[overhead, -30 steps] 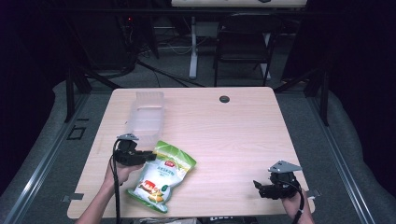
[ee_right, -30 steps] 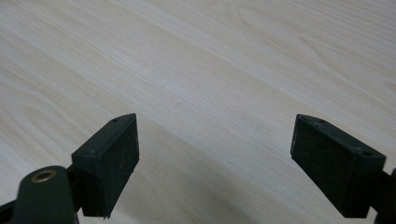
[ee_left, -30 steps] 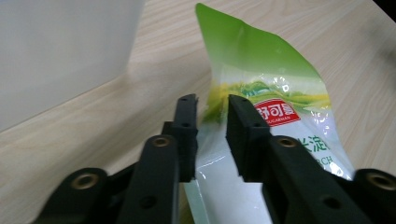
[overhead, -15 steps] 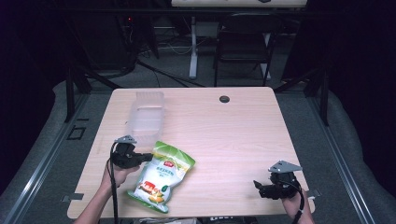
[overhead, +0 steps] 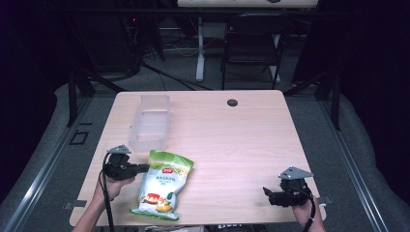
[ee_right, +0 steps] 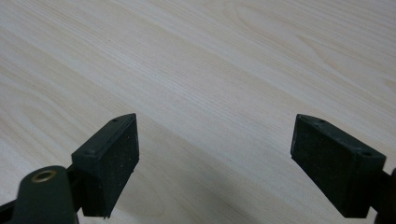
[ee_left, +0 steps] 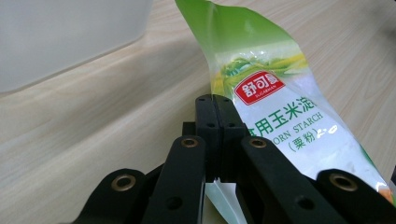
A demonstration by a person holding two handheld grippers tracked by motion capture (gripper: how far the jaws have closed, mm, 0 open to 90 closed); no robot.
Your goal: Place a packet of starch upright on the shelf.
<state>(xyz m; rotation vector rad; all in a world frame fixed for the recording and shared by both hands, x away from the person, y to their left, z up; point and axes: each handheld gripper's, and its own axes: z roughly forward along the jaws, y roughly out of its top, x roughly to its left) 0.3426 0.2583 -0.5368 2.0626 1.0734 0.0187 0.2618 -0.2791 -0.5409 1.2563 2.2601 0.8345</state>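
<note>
The bag of corn starch [overhead: 163, 186] lies flat on the wooden bench [overhead: 241, 140], near its front left corner, its long axis running from the front edge up toward the clear plastic container [overhead: 151, 122], which stands just beyond the bag's green top end without touching it. The bag is green and white, with a red label and printed lettering on its face; in the left gripper view [ee_left: 280, 116] the words "corn starch" can be read beside the black jaws. The left tongs [overhead: 143, 167] come in from the bag's left side and are clenched on the bag's edge: in the left gripper view the two jaws stand pressed flat together with a thin strip of the bag's seam caught between them, and a white corner of the wrapper shows below the linkage. The person's left hand [overhead: 114, 186] holds that tool just left of the bag, its cable trailing toward the front edge of the bench. The right tongs [overhead: 267, 192] rest well apart from the bag, off to its right near the bench's front right corner, held by the right hand [overhead: 304, 212]. In the right gripper view the right tongs [ee_right: 215, 163] are spread wide with bare wood grain between them, gripping nothing. A small dark round grommet [overhead: 232, 102] sits in the bench top far beyond the bag, to the container's right.
</note>
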